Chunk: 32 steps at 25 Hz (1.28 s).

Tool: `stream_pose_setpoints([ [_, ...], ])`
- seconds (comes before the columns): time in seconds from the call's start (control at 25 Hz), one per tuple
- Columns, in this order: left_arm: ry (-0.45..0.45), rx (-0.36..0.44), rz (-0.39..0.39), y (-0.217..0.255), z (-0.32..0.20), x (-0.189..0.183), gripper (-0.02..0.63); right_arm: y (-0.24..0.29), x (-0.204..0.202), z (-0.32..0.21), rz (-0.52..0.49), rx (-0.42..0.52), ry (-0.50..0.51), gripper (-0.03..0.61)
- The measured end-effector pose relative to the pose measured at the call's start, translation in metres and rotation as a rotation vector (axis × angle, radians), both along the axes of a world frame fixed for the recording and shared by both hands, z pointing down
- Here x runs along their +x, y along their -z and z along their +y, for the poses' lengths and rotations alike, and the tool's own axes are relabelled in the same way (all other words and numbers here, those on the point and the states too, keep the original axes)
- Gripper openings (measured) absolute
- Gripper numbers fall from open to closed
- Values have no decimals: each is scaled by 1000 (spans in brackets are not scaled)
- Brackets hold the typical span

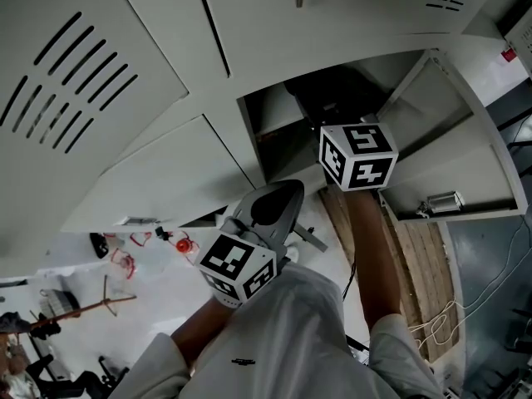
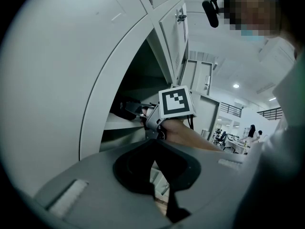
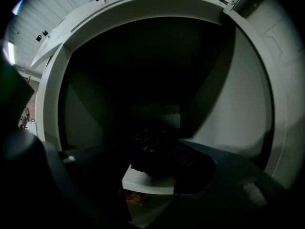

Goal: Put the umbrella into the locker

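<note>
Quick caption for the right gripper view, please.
Right gripper holds the umbrella over the shelf inside the open locker.

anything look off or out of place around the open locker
Nothing stands out: the locker door is open, and the dark umbrella sits at the shelf front edge, between the jaws of the right hand-held gripper.

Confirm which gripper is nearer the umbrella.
Right. The right gripper reaches into the locker, umbrella between its fingers; the left gripper sits outside it.
</note>
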<state>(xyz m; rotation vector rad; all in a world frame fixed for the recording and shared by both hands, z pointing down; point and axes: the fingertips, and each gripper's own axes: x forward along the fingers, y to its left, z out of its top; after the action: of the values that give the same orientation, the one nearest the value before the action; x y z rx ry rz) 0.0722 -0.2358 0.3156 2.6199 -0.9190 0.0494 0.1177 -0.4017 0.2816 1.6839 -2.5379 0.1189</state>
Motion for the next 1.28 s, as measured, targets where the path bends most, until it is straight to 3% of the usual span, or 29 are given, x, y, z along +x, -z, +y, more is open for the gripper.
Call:
stream_pose_setpoints([
  [0.24,2,3,-3,1,4,3,18,-2,3,2,-21,2,-8,288],
  [0.84,27,30,4,3,18,-1,18,23,25,51,-21,78,-14,284],
  [1.16,26,42,11,6,22,-4,18,23,36,81,-7,68,-42,222],
  [1.28,26,45,15,6,22,-5,18,27,43,95,-29,84,-57,157],
])
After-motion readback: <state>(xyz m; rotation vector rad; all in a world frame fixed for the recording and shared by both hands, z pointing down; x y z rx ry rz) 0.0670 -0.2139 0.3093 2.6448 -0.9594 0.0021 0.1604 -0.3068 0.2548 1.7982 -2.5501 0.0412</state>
